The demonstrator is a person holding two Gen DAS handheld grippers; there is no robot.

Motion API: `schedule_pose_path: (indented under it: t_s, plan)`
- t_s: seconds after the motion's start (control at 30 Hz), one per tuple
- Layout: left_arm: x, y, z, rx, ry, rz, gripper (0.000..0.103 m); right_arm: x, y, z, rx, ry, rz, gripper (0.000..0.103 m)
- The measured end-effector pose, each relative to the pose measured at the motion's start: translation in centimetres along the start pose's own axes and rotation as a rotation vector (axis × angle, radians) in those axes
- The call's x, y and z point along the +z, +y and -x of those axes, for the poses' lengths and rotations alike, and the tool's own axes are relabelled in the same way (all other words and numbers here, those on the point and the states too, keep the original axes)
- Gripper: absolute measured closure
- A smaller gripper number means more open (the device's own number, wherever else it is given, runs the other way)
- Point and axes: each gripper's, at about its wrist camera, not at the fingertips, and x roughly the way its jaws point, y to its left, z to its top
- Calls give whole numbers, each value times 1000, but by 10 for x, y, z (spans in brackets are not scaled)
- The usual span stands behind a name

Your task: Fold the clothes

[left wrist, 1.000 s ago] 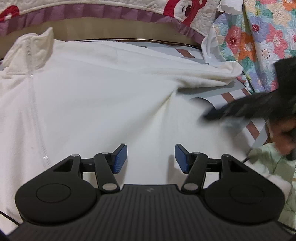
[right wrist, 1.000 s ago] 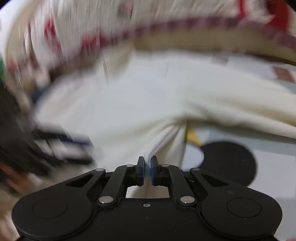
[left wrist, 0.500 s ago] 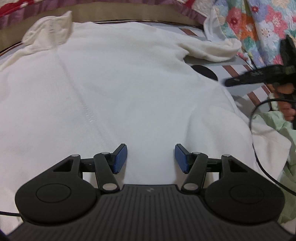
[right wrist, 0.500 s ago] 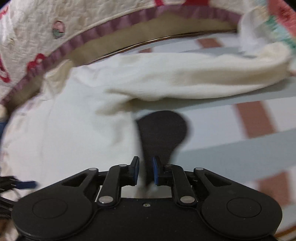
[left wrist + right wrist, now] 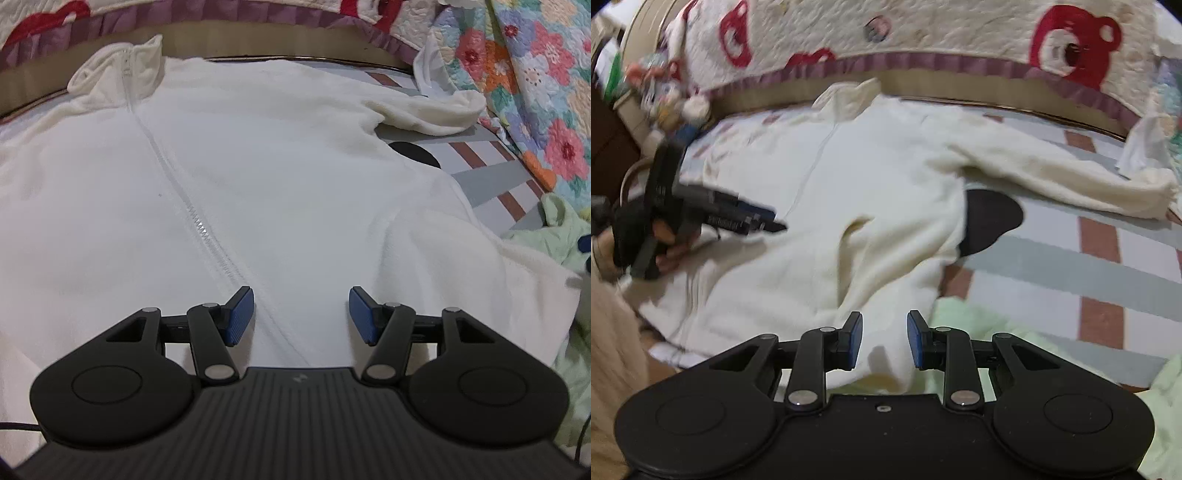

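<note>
So there's a white fleece jacket [image 5: 258, 177] spread flat, front up, on a striped bed sheet [image 5: 1071, 266], zipper [image 5: 192, 218] running down the middle and the collar [image 5: 122, 70] up at the far end near the bear-print quilt [image 5: 923, 29]. One sleeve [image 5: 1052, 173] sticks out sideways to the right, cuff landing close to a flowery quilt [image 5: 535, 92]. There's a black round patch [image 5: 990, 218] on the sheet tucked right under that armpit.

The left gripper [image 5: 301, 314] hangs over the lower part of the jacket, pointing down at it, jaws roughly half apart with nothing between the blue pads [image 5: 240, 314]; the zipper line passes right between them underneath. In the right wrist view you can see the same tool from the side, held in the person's left hand [image 5: 665, 247] over the jacket's left half.

The right gripper [image 5: 882, 339] is down at the jacket's bottom right corner, next to a pale green garment [image 5: 979, 321]. Its jaws have just been opening and now sit partway apart, empty: the hem lies below them, not pinched.
</note>
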Motion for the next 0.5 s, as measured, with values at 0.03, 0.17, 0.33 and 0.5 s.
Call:
schedule_pose_path:
  t_s: [0.03, 0.17, 0.33, 0.5]
  plan:
    - [0, -2, 1, 1, -6, -13, 47, -2, 4, -5, 0, 14, 7, 72]
    - [-2, -3, 9, 12, -27, -19, 47, -11, 19, -12, -120, 67, 145, 72]
    - [-10, 6, 12, 2, -15, 39, 47, -36, 24, -2, -177, 85, 229, 72]
    - [-13, 6, 10, 17, 0, 40, 47, -45, 30, -10, -195, 46, 239, 72]
